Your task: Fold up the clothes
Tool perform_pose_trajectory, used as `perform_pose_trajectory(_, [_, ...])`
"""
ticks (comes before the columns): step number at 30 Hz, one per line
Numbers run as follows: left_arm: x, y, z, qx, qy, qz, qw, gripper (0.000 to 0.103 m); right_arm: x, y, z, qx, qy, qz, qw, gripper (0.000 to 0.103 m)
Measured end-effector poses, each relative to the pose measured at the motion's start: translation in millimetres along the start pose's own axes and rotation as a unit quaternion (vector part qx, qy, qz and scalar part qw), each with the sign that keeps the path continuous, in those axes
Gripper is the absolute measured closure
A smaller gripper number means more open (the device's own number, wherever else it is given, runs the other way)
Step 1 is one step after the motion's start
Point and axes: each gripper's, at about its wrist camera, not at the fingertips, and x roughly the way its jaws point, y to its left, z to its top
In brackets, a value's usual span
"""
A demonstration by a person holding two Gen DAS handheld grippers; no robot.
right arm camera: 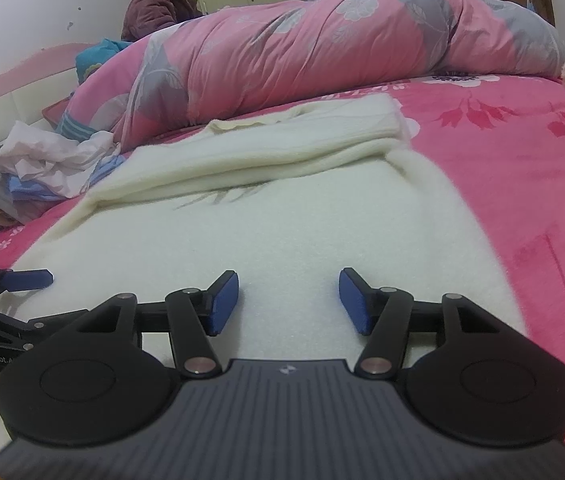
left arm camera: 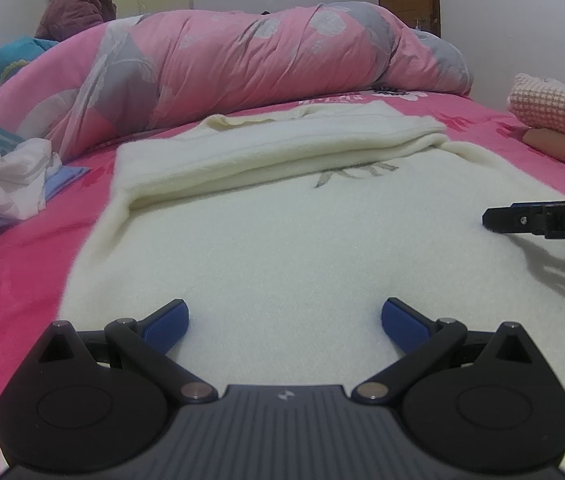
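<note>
**Both hand-held grippers hovering open over the cream garment**

Left wrist view: you are holding the left hand-held gripper [left arm camera: 285, 322] low over the cream garment [left arm camera: 282, 248], its blue pads standing apart with nothing between them. The garment is lying flat on the pink bed sheet [left arm camera: 10, 280], its far part folded over itself near the pink quilt [left arm camera: 242, 64]. The right hand-held gripper's tip is poking in at the right edge.

Right wrist view: you are keeping the right hand-held gripper [right arm camera: 288, 302] open and empty over the same garment's near part. A pile of clothes [right arm camera: 42, 172] is sitting at the left.
</note>
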Motion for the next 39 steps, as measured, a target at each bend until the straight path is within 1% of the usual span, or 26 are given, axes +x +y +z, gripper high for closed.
perform_pose_trajectory(2, [-3, -2, -1, -0.008, 0.003, 0.009, 0.9999, 0.000, 0, 0, 0, 0.001, 0.000, 0.001, 1.000, 0.047])
perform_pose_trajectory(6, [-15, -4, -8, -0.039, 0.009, 0.029, 0.9988, 0.000, 0, 1, -1, 0.001, 0.000, 0.000, 1.000, 0.047])
perform_pose_trajectory(9, [-29, -6, -17, -0.060, 0.012, 0.041, 0.9973, 0.000, -2, 4, -1, -0.003, 0.001, -0.006, 1.000, 0.047])
perform_pose_trajectory(11, [-40, -8, -25, -0.064, 0.011, 0.046, 0.9968, 0.000, -4, 8, -2, -0.009, 0.002, -0.015, 1.000, 0.046])
perform_pose_trajectory(13, [-49, -9, -30, -0.065, 0.013, 0.049, 0.9966, 0.000, -10, 12, -5, -0.012, 0.004, -0.024, 1.000, 0.043])
perform_pose_trajectory(15, [-57, -8, -33, -0.071, 0.021, 0.049, 0.9961, 0.000, -22, 14, -12, -0.006, 0.004, -0.024, 1.000, 0.035])
perform_pose_trajectory(16, [-61, -7, -33, -0.075, 0.025, 0.049, 0.9957, 0.000, -30, 16, -18, -0.008, 0.001, -0.023, 1.000, 0.033])
perform_pose_trajectory(19, [-67, -5, -32, -0.090, 0.043, 0.048, 0.9939, 0.000, -55, 24, -38, -0.022, -0.009, -0.021, 0.999, 0.024])
perform_pose_trajectory(21, [-71, -5, -31, -0.097, 0.053, 0.048, 0.9928, 0.000, -69, 30, -52, -0.045, -0.013, -0.027, 0.999, 0.021])
perform_pose_trajectory(24, [-76, -4, -31, -0.109, 0.065, 0.048, 0.9907, 0.000, -88, 41, -70, -0.076, -0.027, -0.049, 0.996, 0.020])
perform_pose_trajectory(25, [-78, -4, -31, -0.114, 0.069, 0.048, 0.9900, 0.000, -93, 42, -74, -0.073, -0.032, -0.053, 0.995, 0.019])
perform_pose_trajectory(27, [-80, -4, -32, -0.119, 0.074, 0.048, 0.9890, 0.000, -102, 44, -82, -0.064, -0.037, -0.057, 0.996, 0.013])
perform_pose_trajectory(30, [-81, -5, -31, -0.122, 0.081, 0.051, 0.9879, 0.000, -108, 48, -87, -0.059, -0.035, -0.065, 0.995, 0.010])
perform_pose_trajectory(32, [-81, -6, -30, -0.123, 0.085, 0.054, 0.9874, 0.000, -109, 51, -85, -0.053, -0.026, -0.073, 0.996, 0.009])
perform_pose_trajectory(34, [-81, -7, -30, -0.123, 0.087, 0.056, 0.9869, 0.000, -109, 51, -81, -0.039, -0.014, -0.069, 0.997, 0.002])
perform_pose_trajectory(36, [-81, -7, -29, -0.122, 0.088, 0.058, 0.9868, 0.000, -109, 50, -77, -0.022, -0.003, -0.063, 0.998, 0.001])
perform_pose_trajectory(39, [-81, -8, -29, -0.123, 0.089, 0.059, 0.9866, 0.000, -108, 52, -74, -0.018, 0.011, -0.070, 0.997, 0.001])
